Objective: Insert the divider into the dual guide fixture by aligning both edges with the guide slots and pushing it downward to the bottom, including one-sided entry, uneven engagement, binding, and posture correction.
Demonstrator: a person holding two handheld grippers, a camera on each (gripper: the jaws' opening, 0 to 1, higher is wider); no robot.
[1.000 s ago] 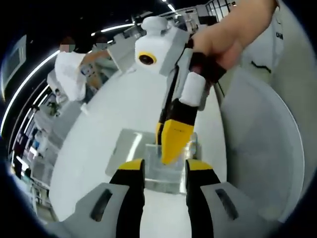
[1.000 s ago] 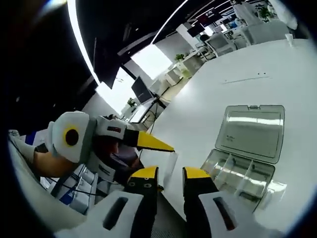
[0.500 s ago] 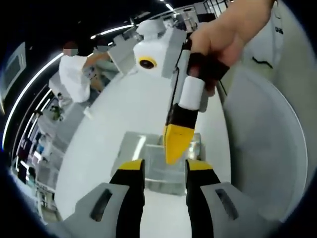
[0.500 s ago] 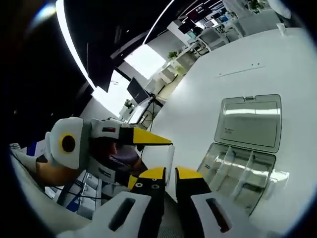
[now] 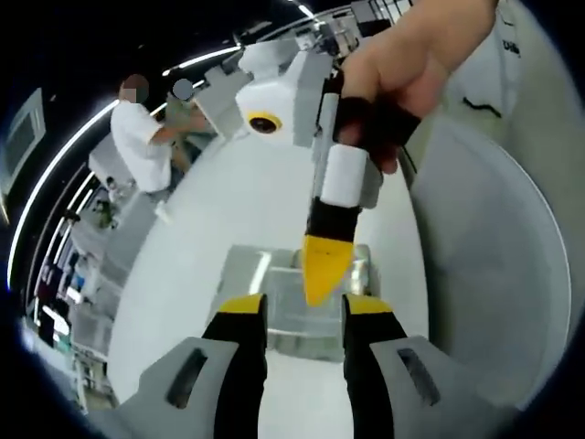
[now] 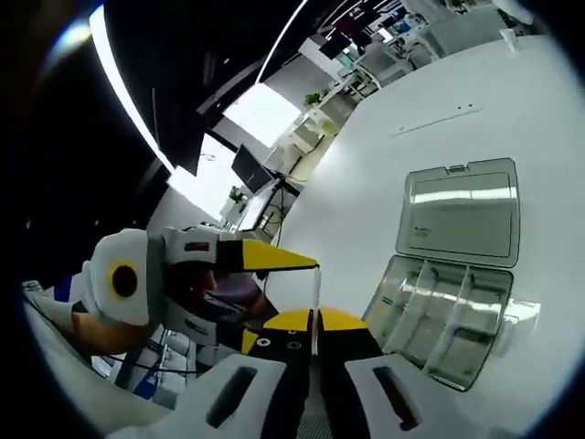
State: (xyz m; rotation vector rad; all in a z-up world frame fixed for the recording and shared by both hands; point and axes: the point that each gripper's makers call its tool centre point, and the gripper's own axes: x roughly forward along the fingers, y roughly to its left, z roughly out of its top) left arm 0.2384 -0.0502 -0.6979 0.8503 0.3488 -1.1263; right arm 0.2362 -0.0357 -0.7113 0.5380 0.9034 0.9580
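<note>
Right gripper (image 6: 313, 322): your jaws are pressed together on the lower edge of the divider (image 6: 315, 293), a thin clear strip standing up between the yellow tips.
Left gripper (image 5: 302, 313): your jaws stand apart with nothing between them; in the right gripper view its yellow tip (image 6: 274, 259) meets the divider's top end.
Divider: held in the air beside the table edge, apart from the fixture.
Fixture (image 6: 450, 315): clear compartment box on the white table (image 6: 366, 192), lid (image 6: 462, 208) swung open flat behind it.
Your hand (image 5: 411, 64): wrapped round the right gripper's handle.
Background: people (image 5: 137, 128) by the far desks.
</note>
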